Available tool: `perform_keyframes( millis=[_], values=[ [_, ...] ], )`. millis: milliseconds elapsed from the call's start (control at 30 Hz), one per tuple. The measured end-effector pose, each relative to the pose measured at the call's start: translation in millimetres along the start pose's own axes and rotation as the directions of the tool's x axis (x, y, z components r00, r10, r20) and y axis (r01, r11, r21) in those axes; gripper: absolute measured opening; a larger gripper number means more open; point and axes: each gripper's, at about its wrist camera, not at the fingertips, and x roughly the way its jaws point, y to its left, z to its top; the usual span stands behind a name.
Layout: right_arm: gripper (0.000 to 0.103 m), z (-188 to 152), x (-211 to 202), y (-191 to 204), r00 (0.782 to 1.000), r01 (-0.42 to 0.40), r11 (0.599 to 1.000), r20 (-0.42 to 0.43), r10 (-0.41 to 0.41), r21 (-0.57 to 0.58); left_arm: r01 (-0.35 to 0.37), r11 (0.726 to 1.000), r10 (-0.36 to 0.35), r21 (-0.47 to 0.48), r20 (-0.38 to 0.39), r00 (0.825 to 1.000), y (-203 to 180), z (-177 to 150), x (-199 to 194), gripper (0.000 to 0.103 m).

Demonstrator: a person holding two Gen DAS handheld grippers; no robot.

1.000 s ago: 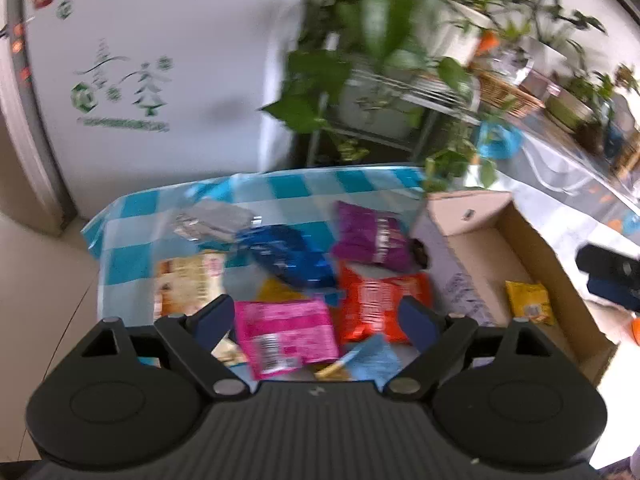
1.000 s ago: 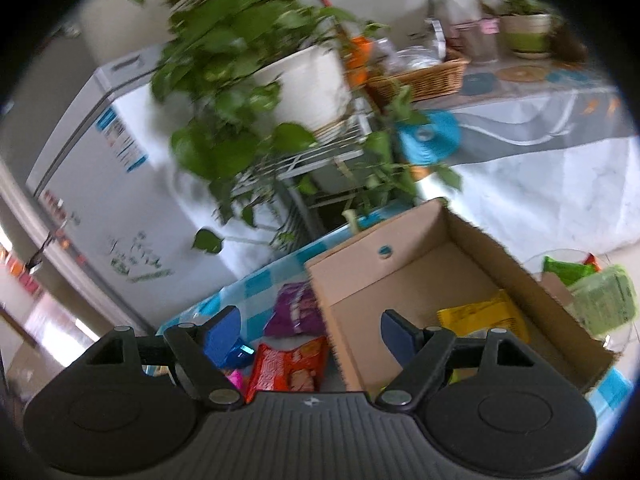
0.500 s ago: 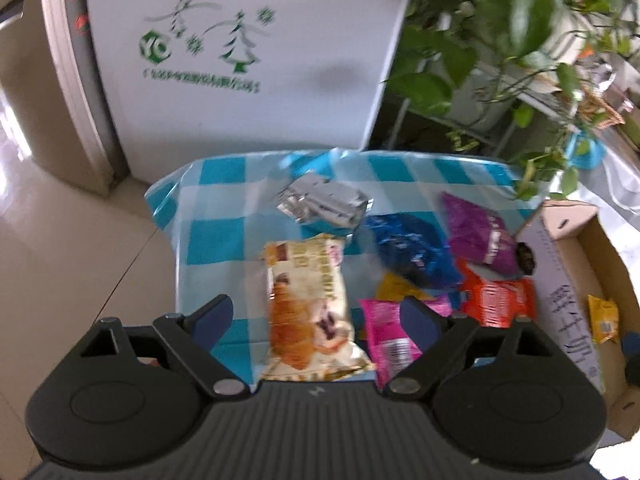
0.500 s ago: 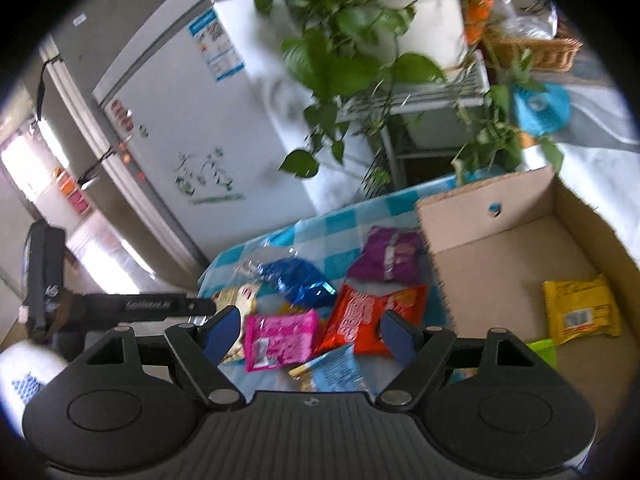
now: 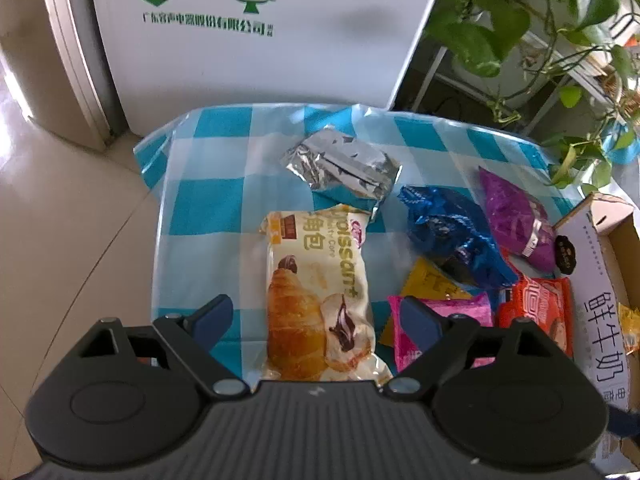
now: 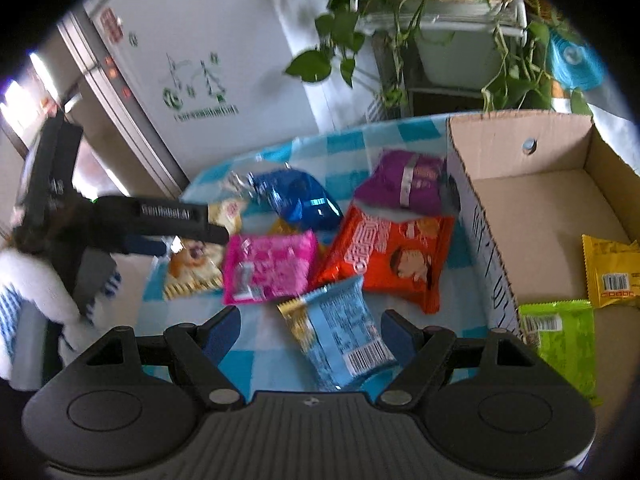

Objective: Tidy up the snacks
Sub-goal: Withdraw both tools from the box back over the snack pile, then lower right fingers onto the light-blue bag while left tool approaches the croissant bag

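Several snack packs lie on a blue-checked tablecloth [image 5: 208, 208]. My left gripper [image 5: 316, 316] is open, its fingers on either side of a croissant pack [image 5: 320, 292], above it. Beyond lie a silver pack [image 5: 344, 168], a blue pack [image 5: 452, 232], a purple pack [image 5: 516, 216], a pink pack [image 5: 444, 320] and an orange-red pack [image 5: 536, 312]. My right gripper [image 6: 312, 328] is open over a light-blue pack [image 6: 344, 332]. The cardboard box [image 6: 560, 208] at the right holds a yellow pack [image 6: 612, 272] and a green pack [image 6: 564, 340]. The left gripper also shows in the right wrist view [image 6: 168, 220].
A white fridge [image 5: 260, 32] stands behind the table. Potted plants on a wire rack [image 5: 540, 40] stand at the back right. The table's left edge drops to a tiled floor [image 5: 60, 220].
My left gripper has swung left and closed in over the croissant pack. My right gripper has turned from the box down toward the packs on the cloth.
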Motion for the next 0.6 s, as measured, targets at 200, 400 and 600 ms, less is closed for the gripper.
perform_keyframes(
  millis=[200, 400, 600],
  values=[
    [0.083, -8, 25, 8, 0.996, 0.066, 0.996, -0.053, -0.069, -0.061, 0.004, 1.0, -0.005, -0.014, -0.027, 1.0, 3, 4, 12, 0.09],
    [0.083, -14, 46, 16, 0.988, 0.122, 0.985, -0.076, -0.131, -0.12, -0.011, 1.0, 0.01, -0.01, -0.042, 0.999, 6, 4, 24, 0.091],
    [0.086, -18, 59, 19, 0.981, 0.159, 0.979, -0.086, -0.171, -0.13, -0.033, 0.999, 0.035, 0.033, -0.036, 0.999, -1, 2, 33, 0.097]
  ],
)
